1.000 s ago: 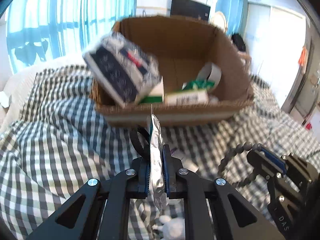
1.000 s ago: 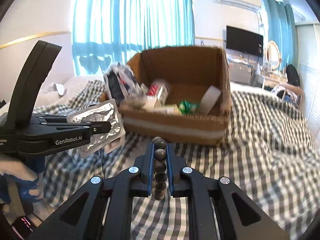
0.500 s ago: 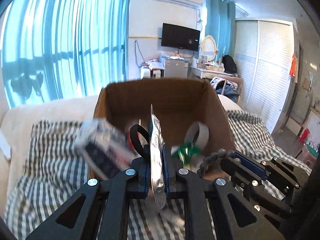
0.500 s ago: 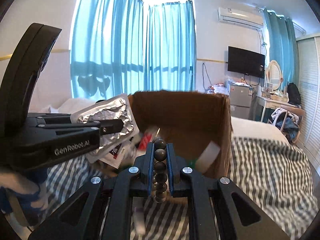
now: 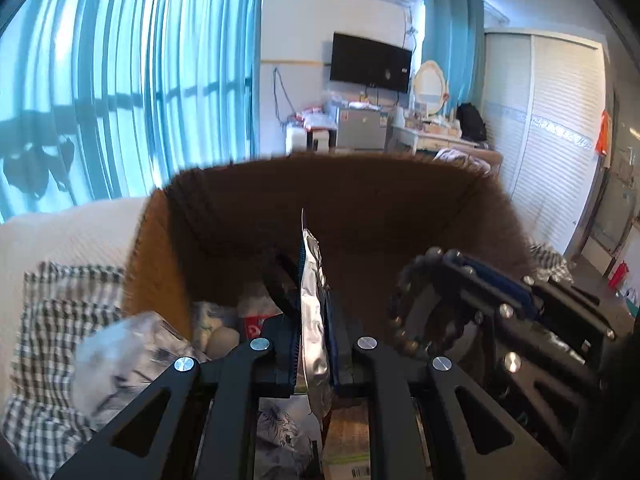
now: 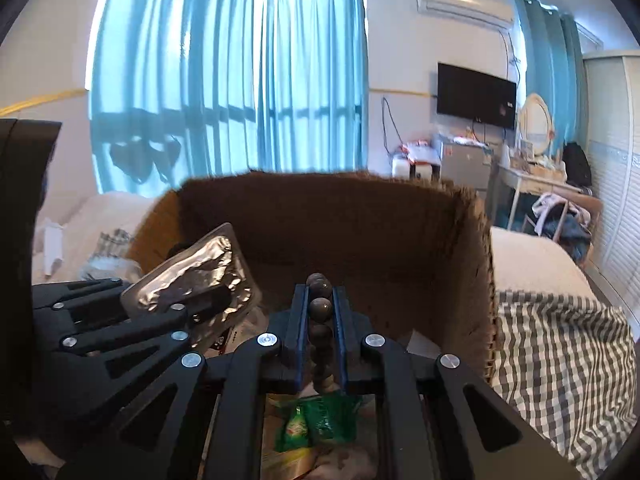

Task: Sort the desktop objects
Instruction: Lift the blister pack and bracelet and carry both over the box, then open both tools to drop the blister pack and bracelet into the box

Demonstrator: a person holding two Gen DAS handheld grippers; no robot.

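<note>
A: Cardboard box (image 6: 360,240) sits on a bed with a checked cover (image 6: 560,344), blue curtains (image 6: 224,80) behind.

B: Two grippers over it. Left gripper (image 5: 316,344) fingers clamp one crinkled silver foil pack (image 5: 314,320); right gripper (image 6: 320,320) fingers pinch one string of dark beads (image 6: 320,308).

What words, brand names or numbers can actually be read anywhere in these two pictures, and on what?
None can be read.
Red packet in the cardboard box: a white mark, too blurred.
Carton under the left gripper: a barcode, digits too small.
Green packet under the right gripper: print too blurred.
Foil blister pack: no print shows.
Bead bracelet: none.
</note>
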